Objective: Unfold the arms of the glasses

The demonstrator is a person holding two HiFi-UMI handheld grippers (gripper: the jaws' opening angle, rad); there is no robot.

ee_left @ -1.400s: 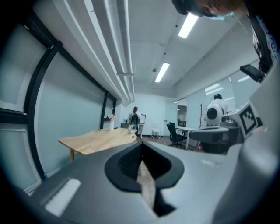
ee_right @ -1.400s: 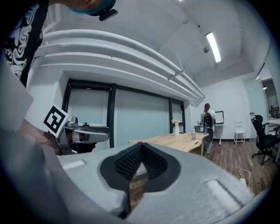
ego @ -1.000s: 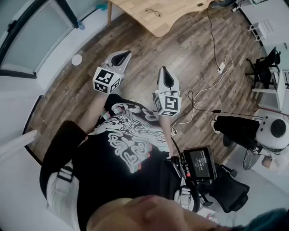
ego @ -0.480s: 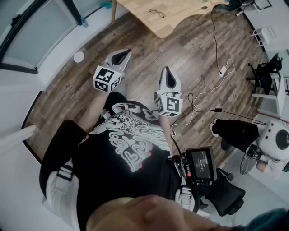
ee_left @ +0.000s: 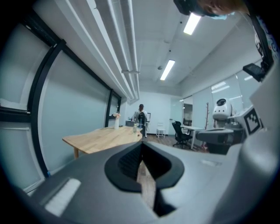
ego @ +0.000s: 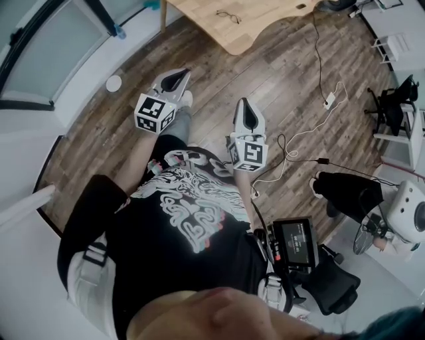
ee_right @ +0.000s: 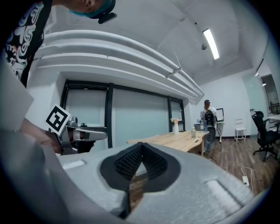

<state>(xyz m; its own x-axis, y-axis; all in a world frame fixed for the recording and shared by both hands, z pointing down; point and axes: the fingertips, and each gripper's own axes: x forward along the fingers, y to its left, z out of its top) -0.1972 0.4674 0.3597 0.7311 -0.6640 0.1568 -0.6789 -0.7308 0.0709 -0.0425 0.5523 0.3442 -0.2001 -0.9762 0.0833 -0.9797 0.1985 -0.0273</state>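
Head view: left hand-held gripper and right hand-held gripper, side by side over the wooden floor, in front of the person's torso, both pointing toward the surface.

Left gripper view and right gripper view: each pair of jaws was pressed together at the tips, clenched on nothing.

Glasses: lay on the light wooden surface, at the top of the head view, well apart from both hand-held grippers. Whether the arms were folded could not be made out.

Small round white object: lay on the floor, left of the left hand-held gripper.
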